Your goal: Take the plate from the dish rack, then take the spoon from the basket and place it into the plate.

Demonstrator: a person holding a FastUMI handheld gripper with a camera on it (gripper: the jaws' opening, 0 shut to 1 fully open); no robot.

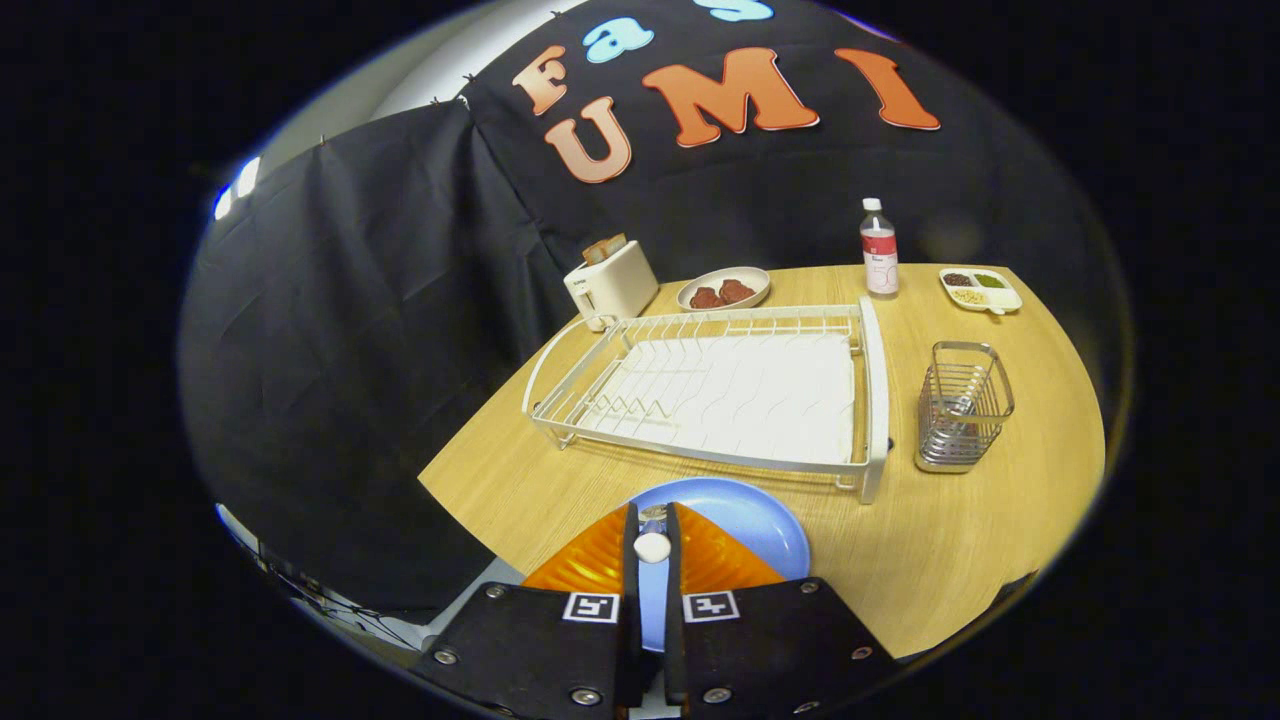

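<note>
A blue plate (765, 525) lies flat on the wooden table (980, 540), just in front of the white dish rack (740, 390), whose tray holds no dishes. My gripper (652, 545) hovers over the plate's near side, its fingers pressed on a slim spoon (652, 547). A white rounded part of the spoon shows between the fingers, with a bit of metal just ahead of it. The wire basket (963, 405) stands to the right of the rack, beyond the fingers.
Behind the rack stand a white toaster (610, 283), a bowl of reddish food (723, 290), a clear bottle (879, 248) and a small divided dish (980, 290). The table's edge runs close by on the left of the plate.
</note>
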